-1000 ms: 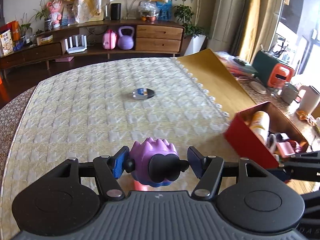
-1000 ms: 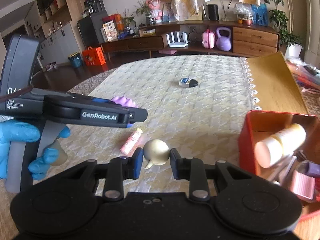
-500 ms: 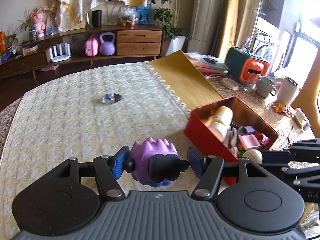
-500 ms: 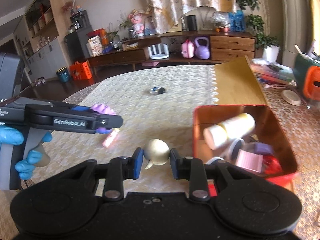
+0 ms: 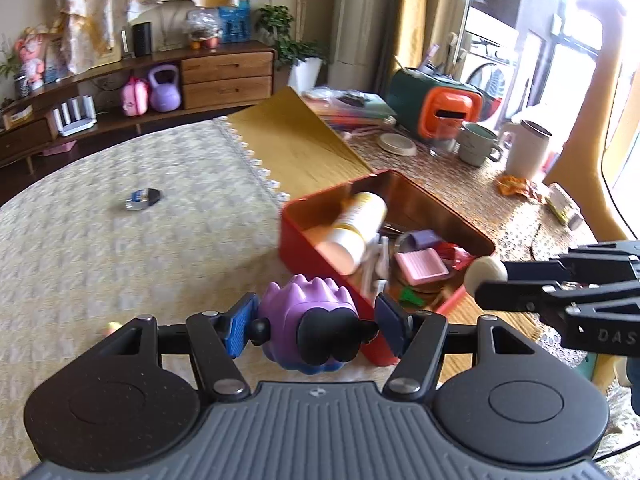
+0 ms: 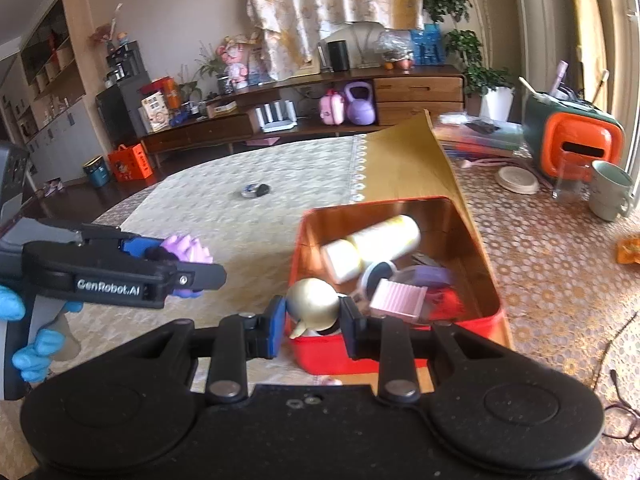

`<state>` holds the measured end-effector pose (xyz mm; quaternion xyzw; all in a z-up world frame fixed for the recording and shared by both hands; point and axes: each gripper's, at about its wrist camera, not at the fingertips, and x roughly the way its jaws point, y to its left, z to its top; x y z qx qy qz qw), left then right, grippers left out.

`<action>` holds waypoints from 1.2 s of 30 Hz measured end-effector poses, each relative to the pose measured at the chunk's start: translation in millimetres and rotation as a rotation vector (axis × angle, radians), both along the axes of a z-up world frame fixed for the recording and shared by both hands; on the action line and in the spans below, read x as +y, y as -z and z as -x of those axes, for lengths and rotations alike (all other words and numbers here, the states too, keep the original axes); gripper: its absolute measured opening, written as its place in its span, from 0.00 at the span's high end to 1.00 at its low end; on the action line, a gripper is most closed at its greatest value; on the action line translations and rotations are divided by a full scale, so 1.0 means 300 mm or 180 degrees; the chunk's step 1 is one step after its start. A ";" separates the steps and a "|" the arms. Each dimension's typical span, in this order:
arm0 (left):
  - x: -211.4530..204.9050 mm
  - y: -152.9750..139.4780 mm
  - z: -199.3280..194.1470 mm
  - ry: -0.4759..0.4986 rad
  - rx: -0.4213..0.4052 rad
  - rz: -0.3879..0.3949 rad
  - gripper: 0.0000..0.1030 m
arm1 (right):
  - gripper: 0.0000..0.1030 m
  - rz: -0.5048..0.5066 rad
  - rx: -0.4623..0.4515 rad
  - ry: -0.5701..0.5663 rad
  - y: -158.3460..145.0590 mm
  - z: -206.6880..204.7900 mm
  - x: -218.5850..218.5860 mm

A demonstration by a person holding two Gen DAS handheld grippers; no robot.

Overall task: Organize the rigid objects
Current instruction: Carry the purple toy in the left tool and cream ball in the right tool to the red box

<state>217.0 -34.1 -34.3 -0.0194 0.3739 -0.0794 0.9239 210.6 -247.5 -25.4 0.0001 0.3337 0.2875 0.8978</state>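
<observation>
Left tool [image 5: 316, 326] clenched on a purple spiky toy [image 5: 308, 312] with black knobs; the toy's underside is hidden behind the tool body, and a pink object [image 5: 113, 326] beyond the tool's left finger is cut off by it and cannot be identified. Right tool [image 6: 313, 322] clenched on a cream rounded figure [image 6: 312, 304] with a small point at its lower edge; from the left wrist view only a pale ball end [image 5: 485, 276] shows at the tip of the right tool. Ahead of both tools, to the right of the left one, stands an open red tin [image 6: 490, 280] on the counter [image 6: 560, 264]; the held cream figure hangs over its near left corner, whose rim is covered by the tool. Inside the tin lie a cream bottle [image 6: 384, 240], a pink ribbed piece [image 6: 396, 298] and a purple piece [image 6: 430, 276]; the rest is blurred and overlapping. Farther ahead on the pale quilted cloth [image 5: 120, 248] lies a small silver-and-black item [image 5: 142, 199], too small to tell. A blue-gloved hand [image 6: 30, 344], partly cut off at the frame edge, grips the left tool's handle.
</observation>
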 end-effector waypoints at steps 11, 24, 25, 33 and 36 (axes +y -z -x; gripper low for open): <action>-0.189 0.039 -0.075 0.0318 0.0123 -0.0062 0.38 | 0.73 -0.0038 0.0009 0.0224 0.019 -0.084 -0.118; -0.288 0.110 -0.209 0.0252 0.0352 0.0003 0.38 | 0.73 -0.0025 0.0066 0.0309 0.052 -0.224 -0.126; -0.292 0.115 -0.216 0.0238 0.0363 -0.0008 0.38 | 0.73 -0.0032 0.0086 0.0313 0.055 -0.239 -0.124; -0.298 0.150 -0.259 0.0186 0.0438 0.0016 0.38 | 0.73 0.0098 0.0140 0.0305 0.091 -0.343 -0.054; -0.301 0.157 -0.269 0.0187 0.0453 0.0027 0.38 | 0.73 0.0164 0.0152 0.0287 0.103 -0.378 -0.023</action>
